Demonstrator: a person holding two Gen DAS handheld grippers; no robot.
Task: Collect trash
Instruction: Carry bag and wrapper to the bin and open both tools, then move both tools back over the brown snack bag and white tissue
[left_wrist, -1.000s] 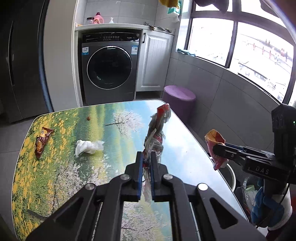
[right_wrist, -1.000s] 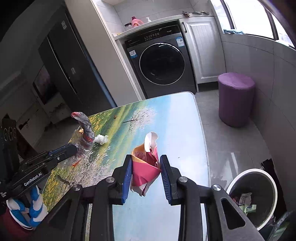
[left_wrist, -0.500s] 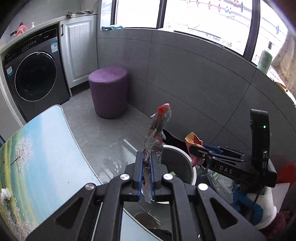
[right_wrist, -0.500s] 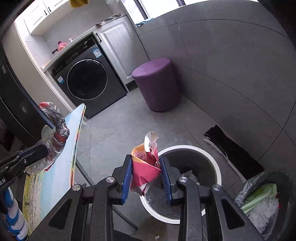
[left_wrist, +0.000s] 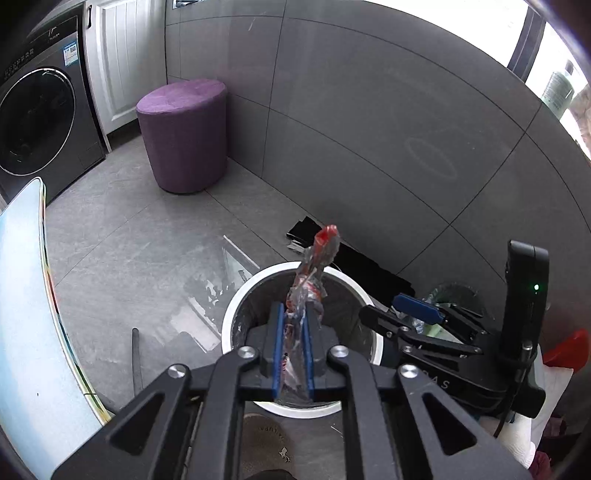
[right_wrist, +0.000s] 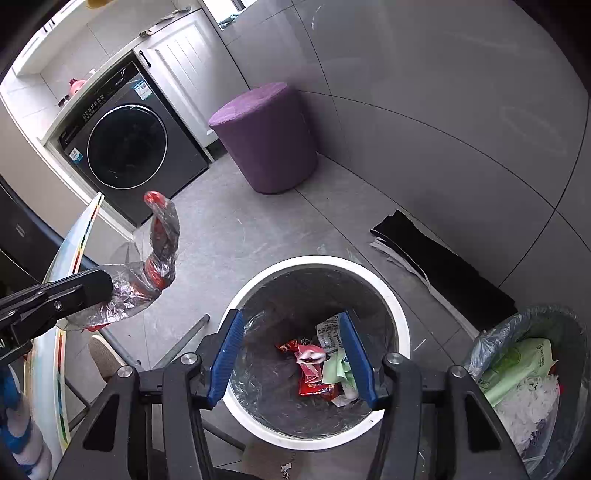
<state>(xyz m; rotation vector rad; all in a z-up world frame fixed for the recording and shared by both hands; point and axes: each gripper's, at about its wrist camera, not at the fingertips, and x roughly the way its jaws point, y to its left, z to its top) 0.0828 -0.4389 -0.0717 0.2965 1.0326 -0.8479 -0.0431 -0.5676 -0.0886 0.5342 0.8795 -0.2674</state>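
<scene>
My left gripper (left_wrist: 292, 350) is shut on a crumpled clear-and-red plastic wrapper (left_wrist: 314, 273) and holds it over the white-rimmed trash bin (left_wrist: 236, 306). The wrapper (right_wrist: 155, 266) also shows in the right wrist view, left of the bin (right_wrist: 400, 321). My right gripper (right_wrist: 293, 354) is open and empty directly above the bin; red and green wrappers (right_wrist: 314, 365) lie inside it. In the left wrist view the right gripper (left_wrist: 399, 314) sits at the bin's right rim, jaws apart.
A second bin with a plastic liner (right_wrist: 535, 362) stands at the right, holding tissue and green packaging. A purple stool (right_wrist: 266, 136), a washing machine (right_wrist: 125, 147), a black mat (right_wrist: 443, 266) by the wall, and the table edge (left_wrist: 22, 295) at left.
My right gripper has opened and the pink-and-yellow wrapper it held is gone from the jaws. Both grippers moved closer over the bin.
</scene>
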